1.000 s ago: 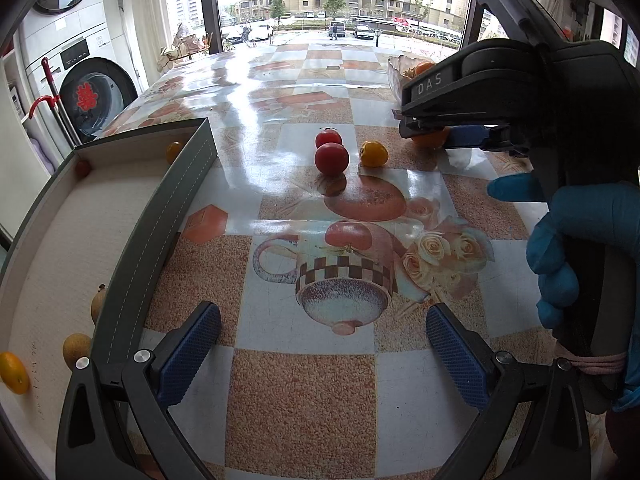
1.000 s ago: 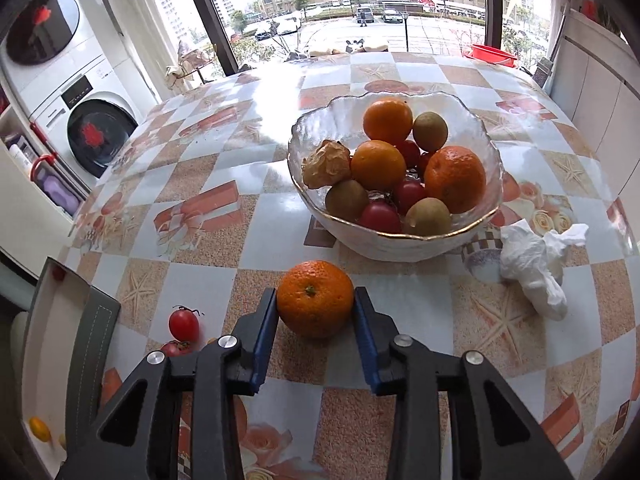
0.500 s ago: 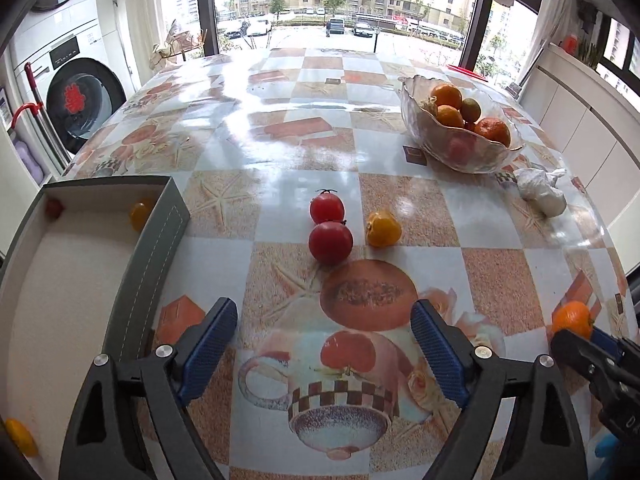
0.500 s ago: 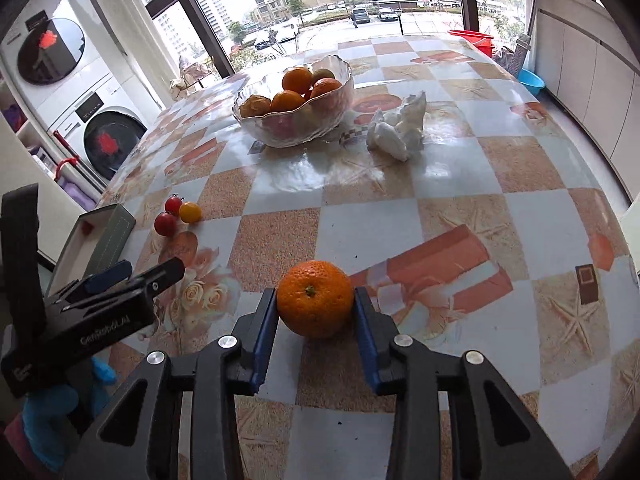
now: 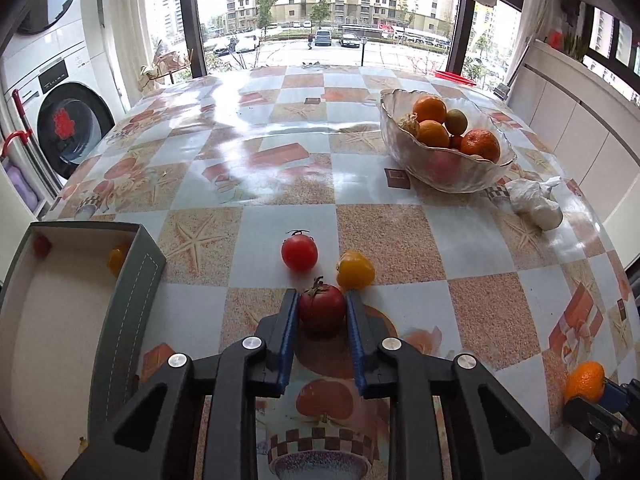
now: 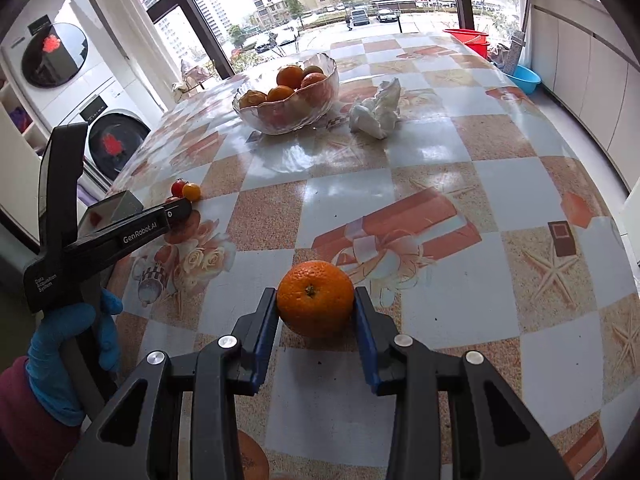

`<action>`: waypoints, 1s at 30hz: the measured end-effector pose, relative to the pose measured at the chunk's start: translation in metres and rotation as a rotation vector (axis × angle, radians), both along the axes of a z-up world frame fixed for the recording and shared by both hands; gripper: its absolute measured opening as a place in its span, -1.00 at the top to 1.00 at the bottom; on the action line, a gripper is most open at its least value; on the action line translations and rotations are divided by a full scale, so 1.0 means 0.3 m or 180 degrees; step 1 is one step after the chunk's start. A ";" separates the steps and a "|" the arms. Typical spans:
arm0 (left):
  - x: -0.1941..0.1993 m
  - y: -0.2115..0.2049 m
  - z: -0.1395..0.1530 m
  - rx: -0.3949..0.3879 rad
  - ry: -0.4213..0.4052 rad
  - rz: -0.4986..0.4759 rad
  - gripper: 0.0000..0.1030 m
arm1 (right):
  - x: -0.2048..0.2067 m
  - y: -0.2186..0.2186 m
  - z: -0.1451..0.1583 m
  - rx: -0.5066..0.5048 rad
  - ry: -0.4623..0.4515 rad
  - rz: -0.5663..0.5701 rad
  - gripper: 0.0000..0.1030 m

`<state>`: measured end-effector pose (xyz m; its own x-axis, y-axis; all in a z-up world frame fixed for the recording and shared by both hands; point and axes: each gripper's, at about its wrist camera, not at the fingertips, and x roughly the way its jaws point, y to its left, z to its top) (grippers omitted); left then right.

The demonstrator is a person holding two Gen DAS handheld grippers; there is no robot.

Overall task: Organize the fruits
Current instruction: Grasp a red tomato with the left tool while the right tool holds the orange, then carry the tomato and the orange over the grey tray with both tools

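My left gripper (image 5: pixel 322 304) is shut on a dark red tomato (image 5: pixel 322 309) on the table. A second red tomato (image 5: pixel 299 253) and a yellow tomato (image 5: pixel 355 270) lie just beyond it. My right gripper (image 6: pixel 316 300) is shut on an orange (image 6: pixel 315 298) low over the near right part of the table; the orange also shows in the left wrist view (image 5: pixel 585 380). A glass bowl (image 5: pixel 424 172) of oranges and other fruit stands at the far right. A grey box (image 5: pixel 132 300) with a few small fruits inside sits at the left.
A crumpled white tissue (image 5: pixel 536 202) lies beside the bowl. The table's patterned cloth (image 5: pixel 280 152) runs to the window. A washing machine (image 5: pixel 68 132) stands off the left edge. In the right wrist view the left gripper's body (image 6: pixel 100 236) reaches over the table's left side.
My left gripper has moved forward to the tomatoes and closed on the dark red one. My right gripper still holds the orange and has stayed near the table's right front.
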<state>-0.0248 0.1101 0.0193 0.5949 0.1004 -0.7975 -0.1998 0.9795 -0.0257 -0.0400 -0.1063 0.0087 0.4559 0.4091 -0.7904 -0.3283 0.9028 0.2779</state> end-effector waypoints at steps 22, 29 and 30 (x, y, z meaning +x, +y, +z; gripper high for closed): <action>-0.465 -0.023 0.084 -0.0418 -0.0180 -0.0108 0.52 | -0.214 0.041 0.032 -0.0212 -0.0098 0.0184 0.22; -0.501 0.030 0.134 -0.0434 -0.0321 -0.0067 0.52 | -0.229 0.112 0.065 -0.0215 -0.0112 0.0307 0.22; -0.506 0.038 0.137 -0.0420 -0.0336 -0.0059 0.52 | -0.230 0.125 0.067 -0.0222 -0.0117 0.0324 0.22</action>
